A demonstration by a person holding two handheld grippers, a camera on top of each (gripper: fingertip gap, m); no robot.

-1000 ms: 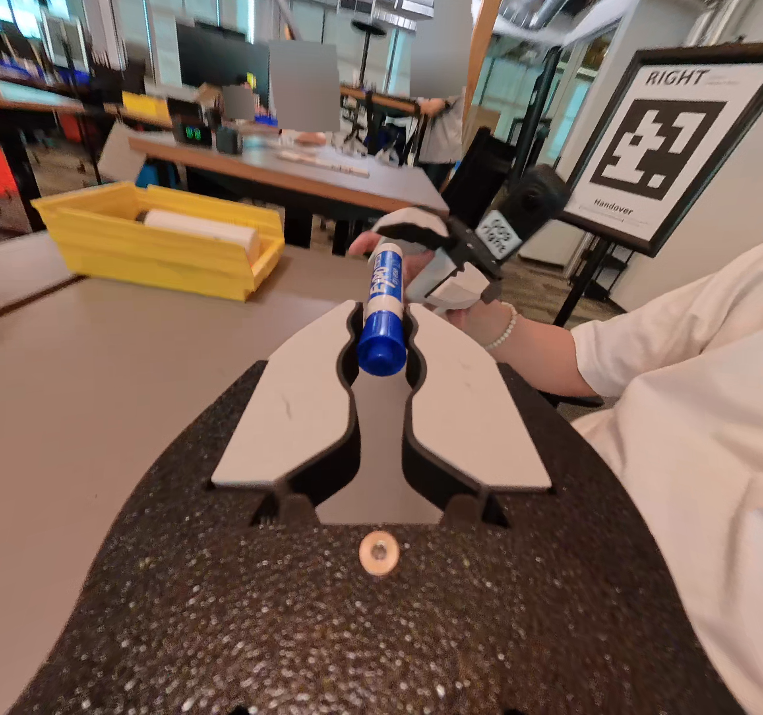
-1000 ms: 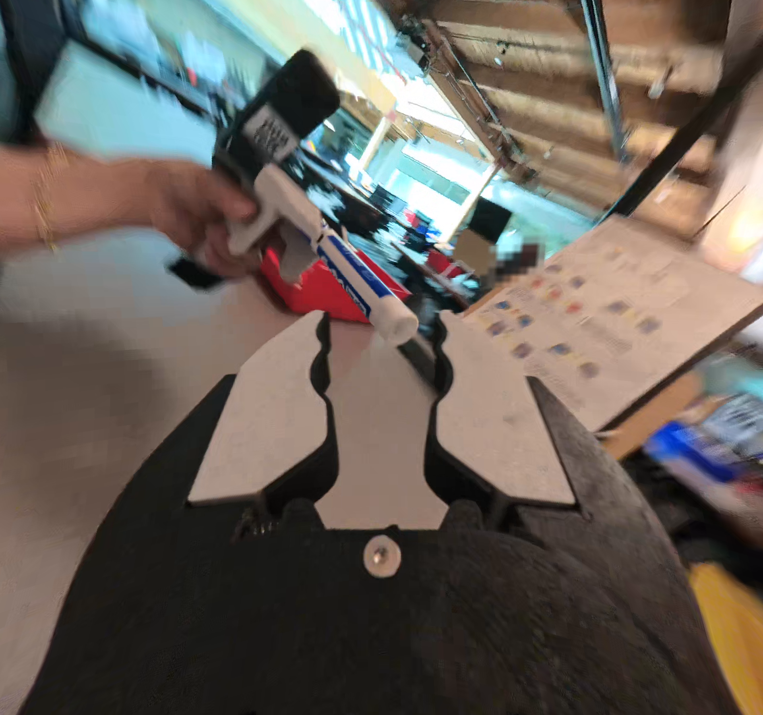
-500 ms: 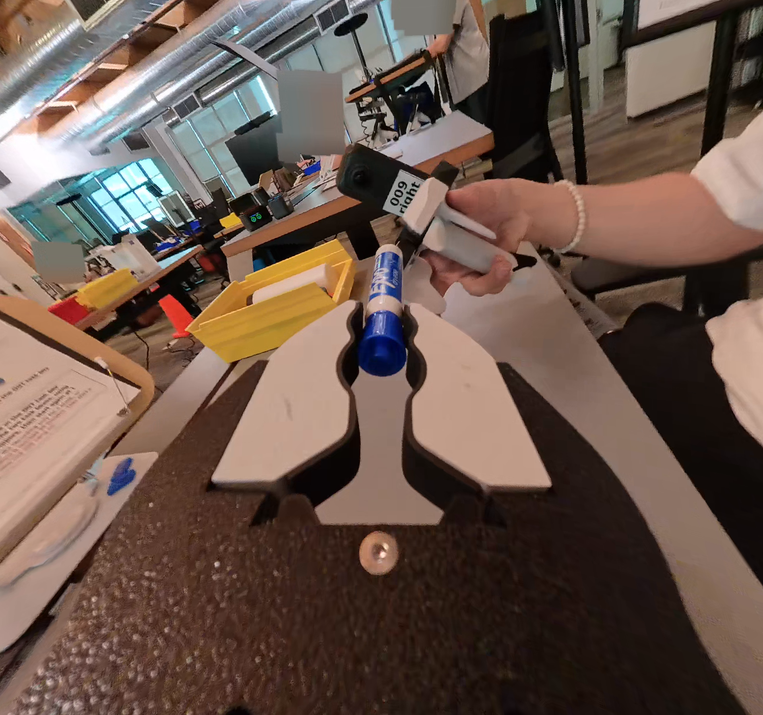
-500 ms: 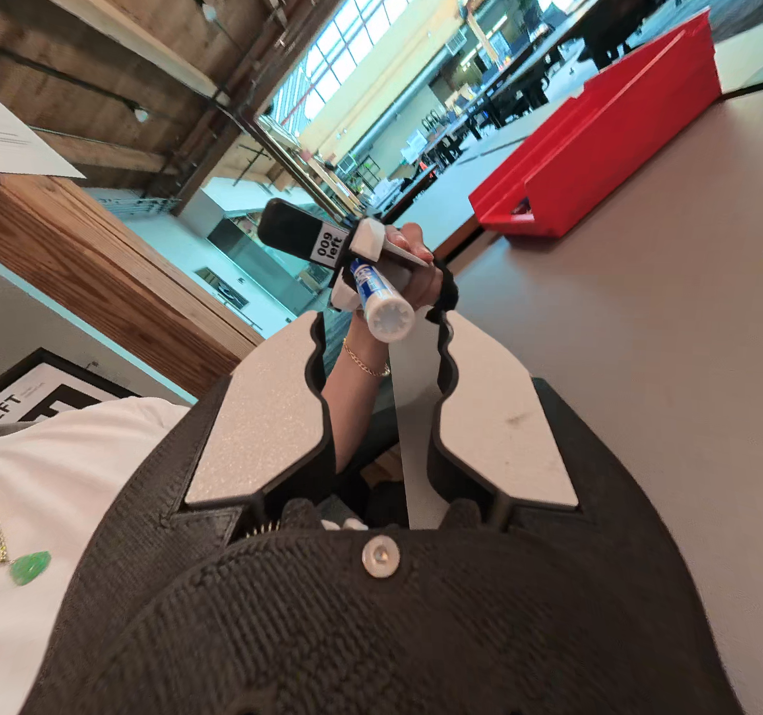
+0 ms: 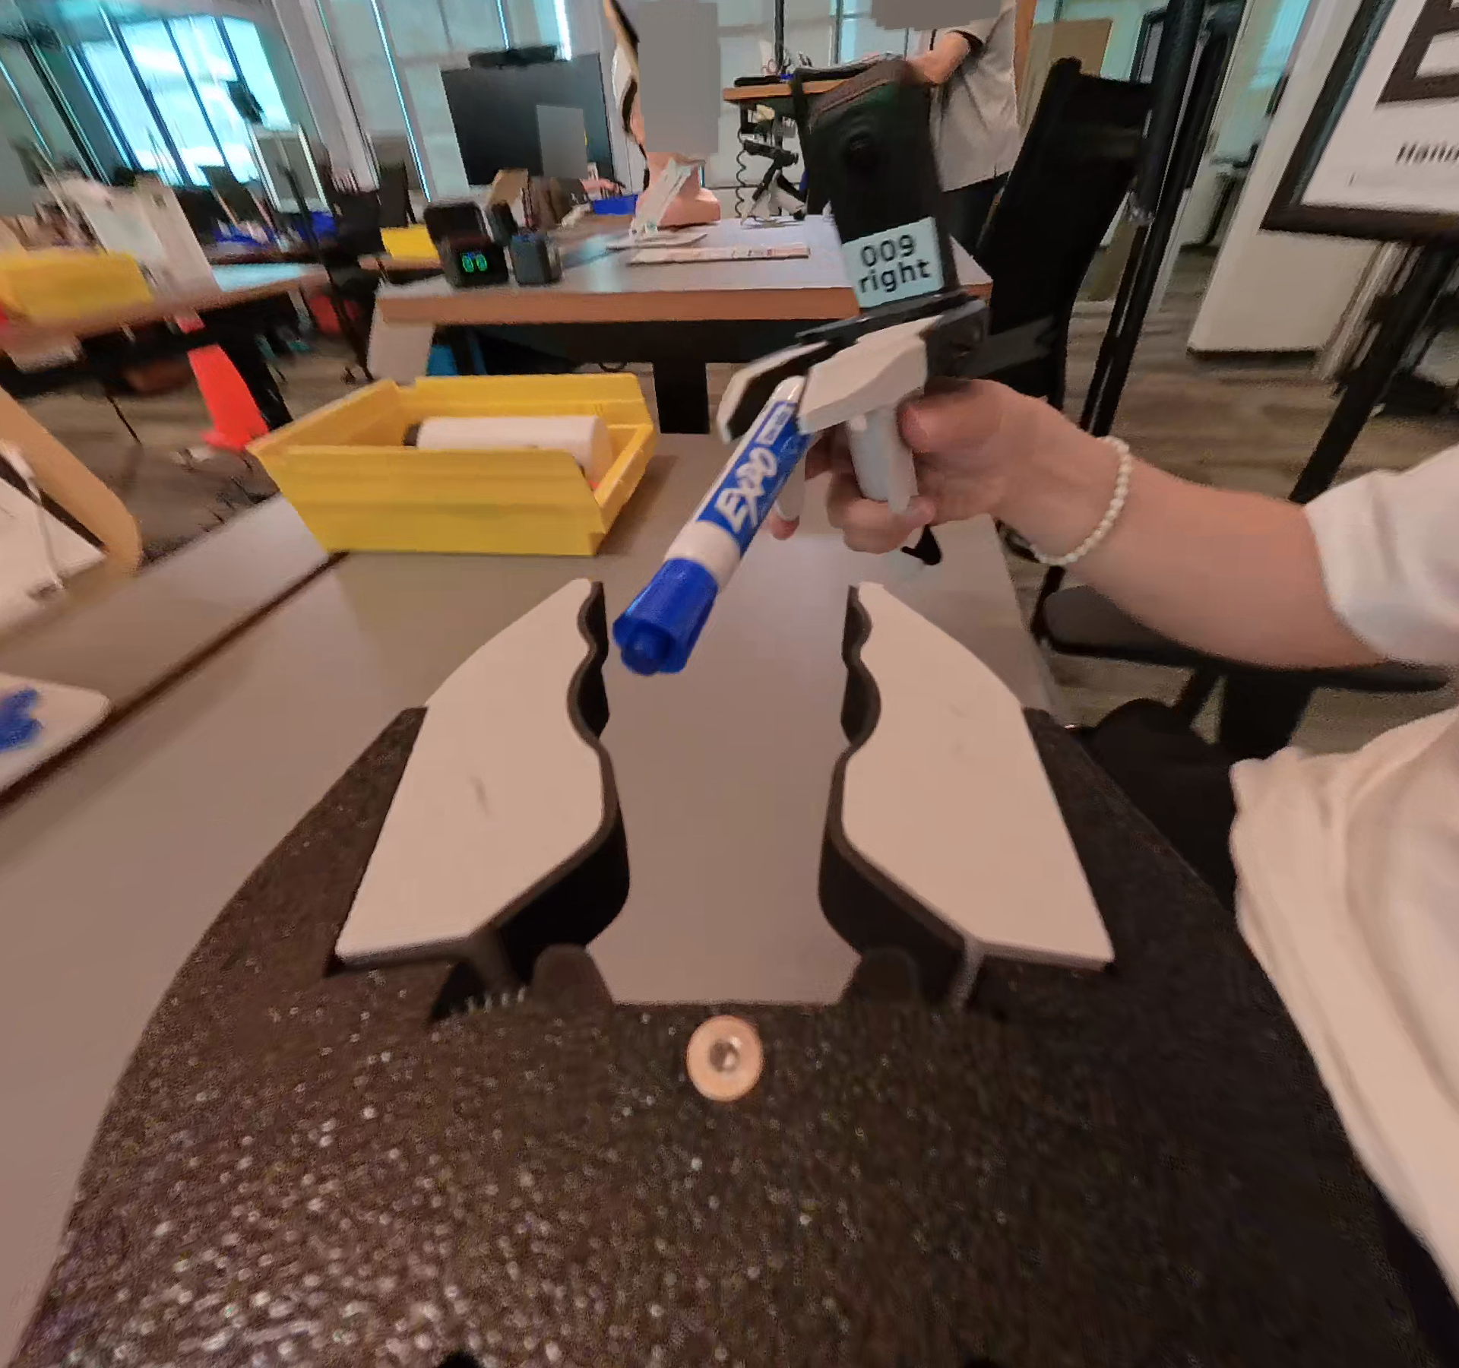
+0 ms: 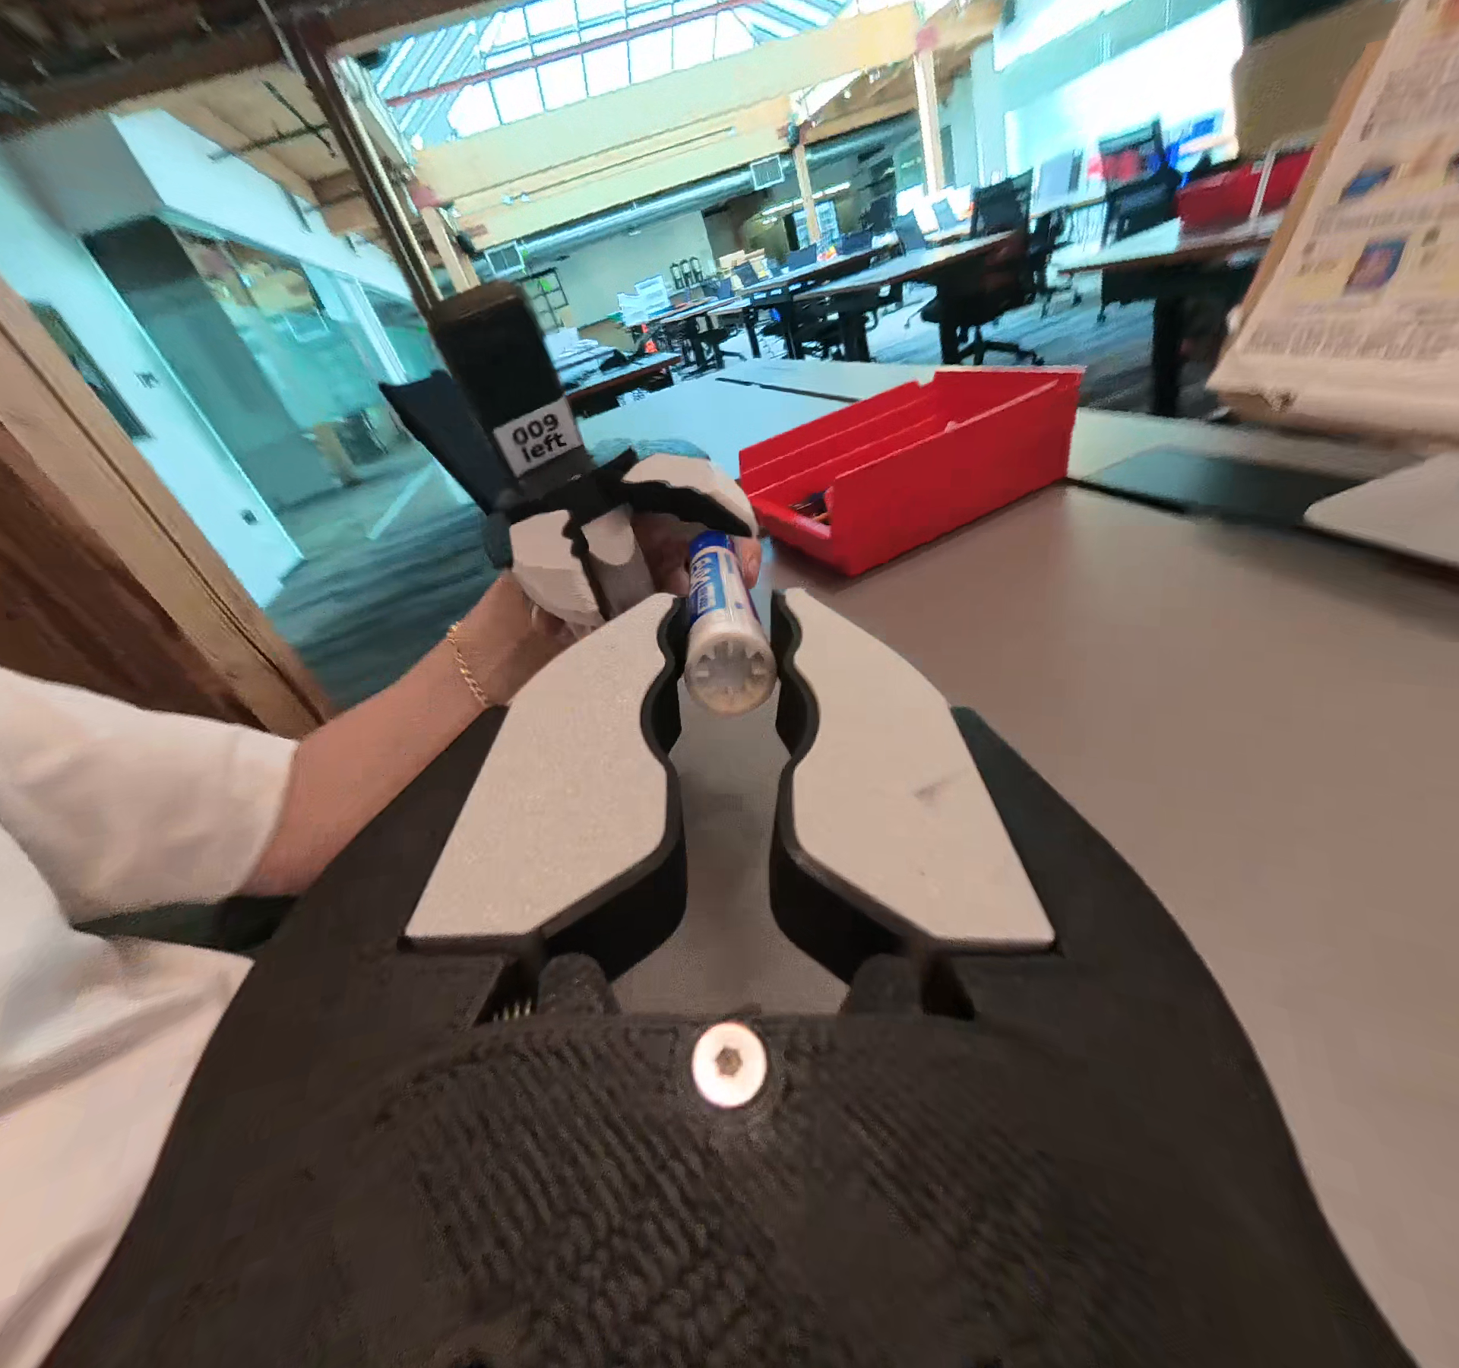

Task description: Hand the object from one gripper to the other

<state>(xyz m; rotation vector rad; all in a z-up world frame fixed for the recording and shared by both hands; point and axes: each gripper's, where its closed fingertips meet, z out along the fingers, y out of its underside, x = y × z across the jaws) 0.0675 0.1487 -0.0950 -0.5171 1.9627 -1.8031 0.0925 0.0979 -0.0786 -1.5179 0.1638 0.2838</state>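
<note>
So the blue-capped dry-erase marker (image 5: 723,515) is up in the air over the grey desk (image 5: 237,698), pinched at its white tail end by the right gripper (image 6: 724,647), whose fingers are closed narrow around the barrel. The capped end pokes down toward the left gripper (image 5: 722,623), which is spread wide with nothing in it; the cap sits between its fingertips, closer to the left one, not clamped. Yellow bin (image 5: 466,461) with a white roll (image 5: 513,436) inside sits farther back on the desk, and a red bin (image 6: 916,461) is off on the other side.
</note>
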